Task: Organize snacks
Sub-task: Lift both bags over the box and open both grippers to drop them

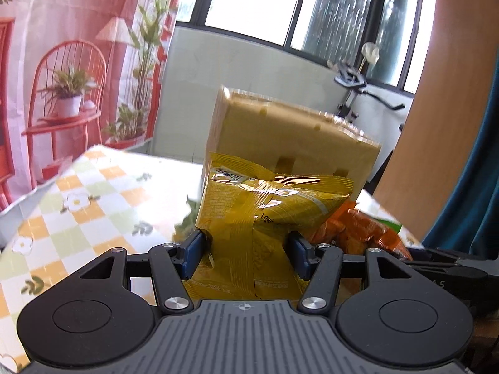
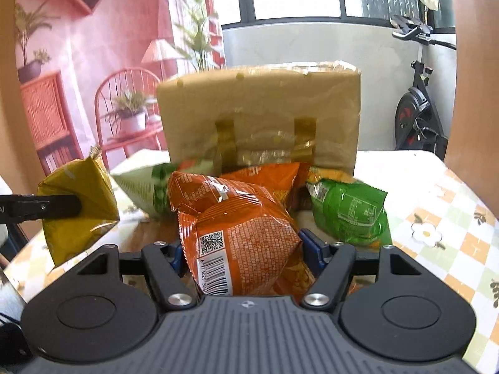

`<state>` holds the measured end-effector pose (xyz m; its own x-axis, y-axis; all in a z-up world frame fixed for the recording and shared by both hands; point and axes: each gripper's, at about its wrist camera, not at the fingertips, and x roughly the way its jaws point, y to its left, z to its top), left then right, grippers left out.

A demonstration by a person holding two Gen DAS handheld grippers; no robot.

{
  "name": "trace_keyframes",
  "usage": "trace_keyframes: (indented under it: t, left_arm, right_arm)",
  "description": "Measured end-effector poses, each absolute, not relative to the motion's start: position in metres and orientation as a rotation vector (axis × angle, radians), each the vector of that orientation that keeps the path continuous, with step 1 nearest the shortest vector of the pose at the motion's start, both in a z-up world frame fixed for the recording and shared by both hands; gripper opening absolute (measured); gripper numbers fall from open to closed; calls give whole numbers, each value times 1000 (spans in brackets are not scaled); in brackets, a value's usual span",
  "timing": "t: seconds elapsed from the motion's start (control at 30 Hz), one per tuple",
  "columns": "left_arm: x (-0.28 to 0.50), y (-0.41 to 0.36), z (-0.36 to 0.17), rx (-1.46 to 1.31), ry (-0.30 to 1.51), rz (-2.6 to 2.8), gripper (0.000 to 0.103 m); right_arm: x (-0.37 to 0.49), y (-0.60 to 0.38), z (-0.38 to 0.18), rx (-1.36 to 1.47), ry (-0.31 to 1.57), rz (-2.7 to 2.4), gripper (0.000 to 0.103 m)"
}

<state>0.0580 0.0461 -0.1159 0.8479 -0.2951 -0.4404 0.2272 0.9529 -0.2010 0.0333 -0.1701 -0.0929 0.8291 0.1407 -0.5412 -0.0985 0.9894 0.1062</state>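
Observation:
My left gripper is shut on a yellow snack bag and holds it above the table, in front of a tan cardboard box. The same bag and the left gripper's finger show at the left of the right wrist view. My right gripper is shut on an orange snack bag. Behind it lie a second orange bag, a green bag and a pale green bag, all in front of the box.
The table has a checked flower-print cloth, which also shows in the left wrist view. A pink printed backdrop hangs at the left. An exercise bike stands by the windows. A wooden panel is at the right.

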Motion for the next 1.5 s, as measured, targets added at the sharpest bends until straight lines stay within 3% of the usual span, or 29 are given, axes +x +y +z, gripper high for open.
trace_keyframes:
  t: [0.53, 1.13, 1.5]
  left_arm:
    - [56, 48, -104, -153, 480, -274, 61]
    - [113, 28, -14, -110, 283, -314, 61]
    - [233, -34, 14, -64, 276, -313, 61]
  right_arm:
    - [27, -181, -87, 183, 698, 127, 71]
    - [81, -197, 25, 80, 324, 210, 71]
    - [206, -197, 27, -4, 214, 161, 71]
